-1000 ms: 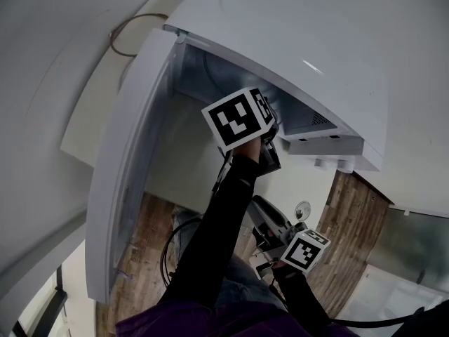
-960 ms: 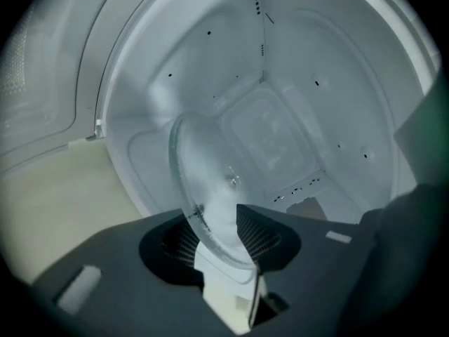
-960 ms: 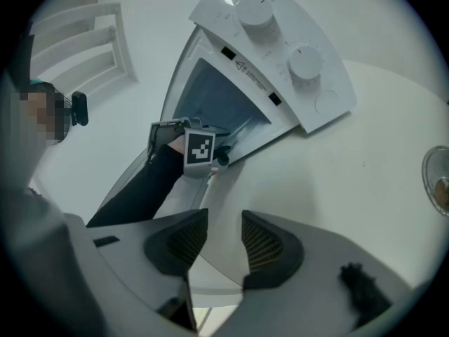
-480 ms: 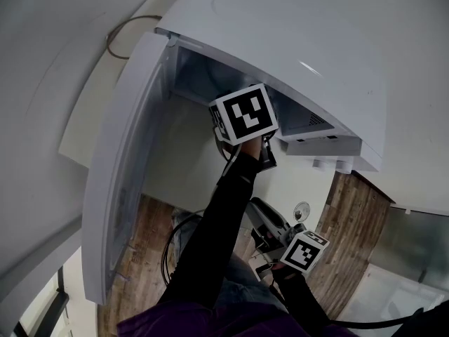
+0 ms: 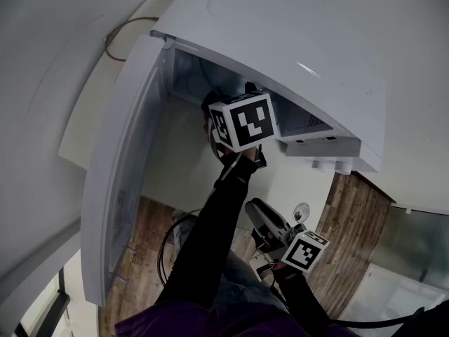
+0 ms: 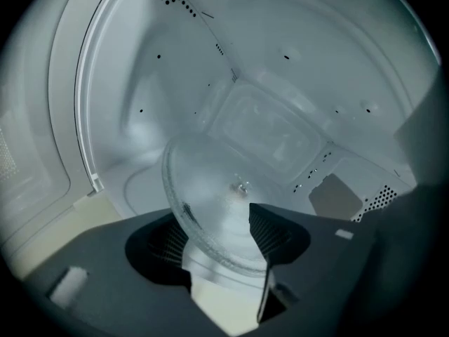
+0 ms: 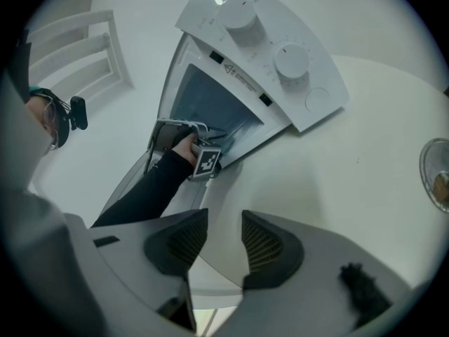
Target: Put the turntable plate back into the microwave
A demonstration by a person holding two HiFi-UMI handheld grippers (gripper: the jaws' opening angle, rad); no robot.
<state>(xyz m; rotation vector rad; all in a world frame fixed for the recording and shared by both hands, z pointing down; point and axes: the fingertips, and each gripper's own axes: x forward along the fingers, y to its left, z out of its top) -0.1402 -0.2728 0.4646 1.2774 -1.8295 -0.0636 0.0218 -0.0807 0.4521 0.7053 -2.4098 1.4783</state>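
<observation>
Microwave cavity [image 6: 280, 118] all round my left tongs [image 6: 217, 241]. They've just been opening, pads loose either side of the turntable plate's [image 6: 210, 195] near rim. It's straight ahead, inside. Right tongs [image 7: 217, 248] are parted, empty and well back.

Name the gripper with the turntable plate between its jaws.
The left gripper, in the microwave; its jaws have just been opening, turntable plate between them. The right gripper is empty.

White slatted chair [image 7: 74, 48], white table [image 7: 365, 153] with small round dish [image 7: 436, 177], wood-plank floor [image 5: 354, 223].
</observation>
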